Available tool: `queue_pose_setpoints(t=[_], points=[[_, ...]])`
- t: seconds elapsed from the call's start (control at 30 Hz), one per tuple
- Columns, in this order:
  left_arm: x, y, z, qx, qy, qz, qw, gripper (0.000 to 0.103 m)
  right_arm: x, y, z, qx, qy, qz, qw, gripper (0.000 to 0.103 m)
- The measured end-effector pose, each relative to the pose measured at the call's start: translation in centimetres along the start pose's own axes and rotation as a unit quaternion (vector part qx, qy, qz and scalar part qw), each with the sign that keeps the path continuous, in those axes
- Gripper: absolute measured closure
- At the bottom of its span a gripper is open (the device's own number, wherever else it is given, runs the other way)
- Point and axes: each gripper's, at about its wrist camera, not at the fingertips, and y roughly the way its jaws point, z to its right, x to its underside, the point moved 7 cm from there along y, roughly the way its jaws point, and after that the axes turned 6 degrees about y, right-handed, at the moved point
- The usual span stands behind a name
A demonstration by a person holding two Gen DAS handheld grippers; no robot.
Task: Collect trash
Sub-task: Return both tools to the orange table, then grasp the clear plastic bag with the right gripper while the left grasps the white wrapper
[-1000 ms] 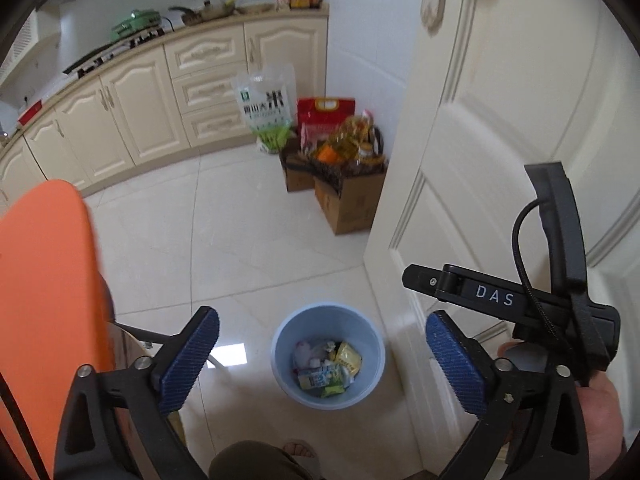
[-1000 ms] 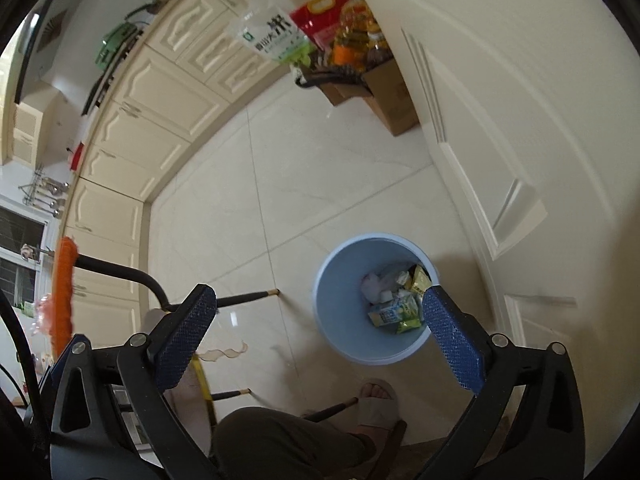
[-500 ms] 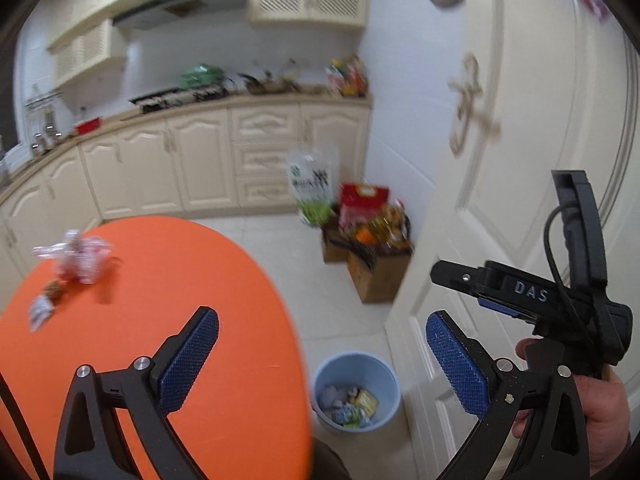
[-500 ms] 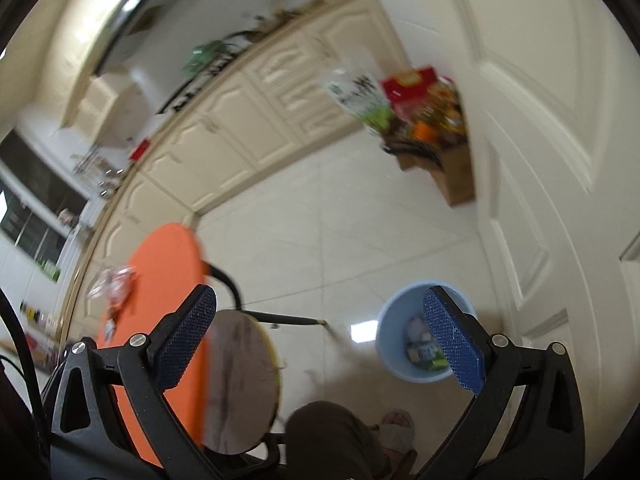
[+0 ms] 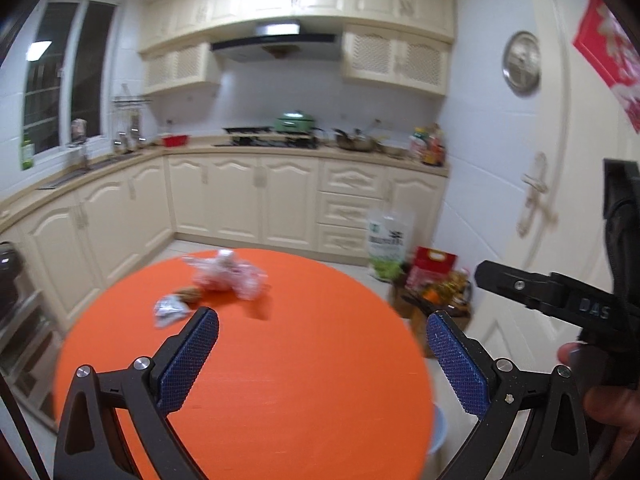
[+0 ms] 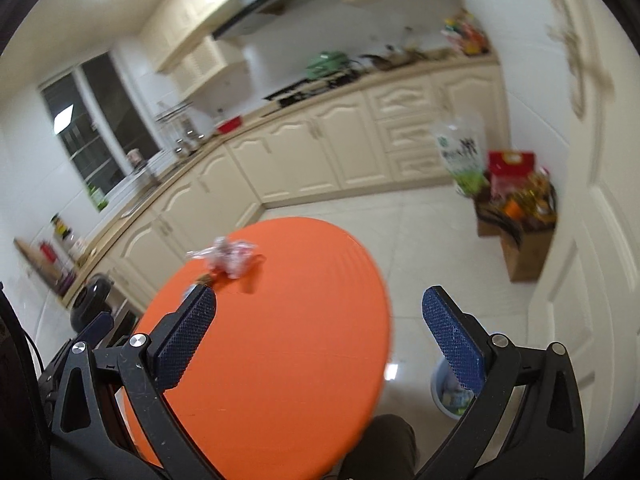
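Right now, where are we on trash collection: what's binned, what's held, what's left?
Done: the blue bin on the floor beside the orange table already holds some wrappers. In hand: nothing; the left gripper and right gripper are both open and empty. Left: a crumpled clear plastic bag, a small brown scrap and a silvery wrapper, all on the table's far side.

The trash bin is half hidden behind the right gripper's finger; the bench covers most of it in the left view. The crumpled wrappers blur (contents unreadable), as do the counter bottles.
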Motion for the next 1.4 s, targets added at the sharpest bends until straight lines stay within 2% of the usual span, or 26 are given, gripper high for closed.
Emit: queue_pose_setpoints(t=[0.13, 0.33, 0.43, 0.6, 0.7, 0.77, 0.9, 1.07, 1.4], points=[[0.8, -2.0, -3.5, -0.044, -0.020, 0.007, 0.9988, 0.001, 1.1, 1.0, -5.7, -0.005, -0.062, -0.003, 0.998, 0.000], [2.4, -2.6, -7.6, -0.096, -0.054, 0.004, 0.9940, 0.001, 3.3, 3.5, -12.4, -0.021, -0.132, -0.020, 0.991, 0.000], [3.3, -2.9, -9.4, -0.115, -0.068, 0.001, 0.9911, 0.001, 4.2, 5.3, -14.6, -0.029, -0.156, -0.034, 0.987, 0.000], [2.9, -0.2, -10.0, -0.129, -0.084, -0.015, 0.9880, 0.001, 5.1, 8.5, -16.5, -0.036, -0.175, -0.055, 0.982, 0.000], [2.3, 2.2, -10.7, -0.130, -0.087, -0.031, 0.9873, 0.001, 5.1, 10.2, -16.5, -0.035, -0.179, -0.067, 0.981, 0.000], [0.8, 5.3, -10.9, -0.125, -0.089, -0.043, 0.9872, 0.001, 5.0, 11.6, -16.3, -0.033, -0.180, -0.075, 0.980, 0.000], [-0.1, 10.0, -12.2, -0.117, -0.097, -0.071, 0.9858, 0.001, 4.6, 14.2, -15.8, -0.024, -0.180, -0.090, 0.979, 0.000], [-2.5, 16.3, -16.3, -0.111, -0.100, -0.109, 0.9829, 0.001, 4.0, 18.2, -14.7, -0.012, -0.176, -0.111, 0.978, 0.000], [-5.6, 27.3, -17.9, -0.102, -0.091, -0.161, 0.9774, 0.001, 3.8, 26.6, -13.6, -0.004, -0.172, -0.157, 0.972, 0.000]])
